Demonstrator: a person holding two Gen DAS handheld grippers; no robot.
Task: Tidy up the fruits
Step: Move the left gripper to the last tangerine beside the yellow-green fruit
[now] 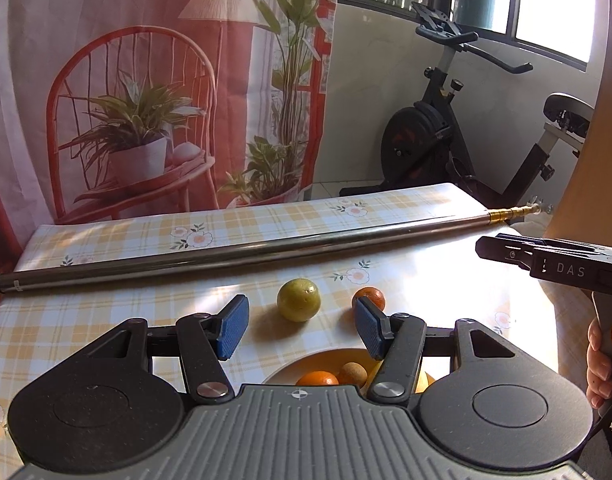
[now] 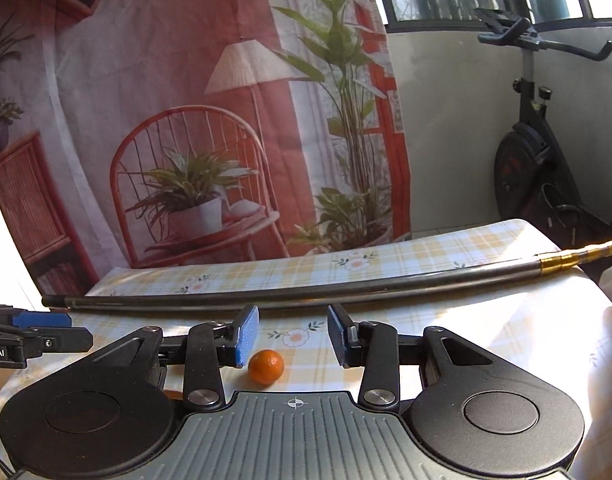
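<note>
I am holding my left gripper (image 1: 301, 326) with its ribbed blue pads wide apart and empty, hovering above a round bowl (image 1: 289, 368) that holds smooth orange and yellow fruit. Past it, a dimpled yellow-green lemon (image 1: 298, 299) and a small orange (image 2: 266, 366) are sitting on the glossy checked tablecloth (image 1: 105, 328), near a long metal pole (image 1: 241, 254). My right gripper (image 2: 293, 336) is gaping open too, the orange lying just beyond its left pad.

Yellow-checked floral tablecloth (image 1: 105, 320), orange tangerine (image 2: 266, 366), yellow-green fruit (image 1: 298, 300), blue-padded fingers (image 1: 231, 326).
</note>
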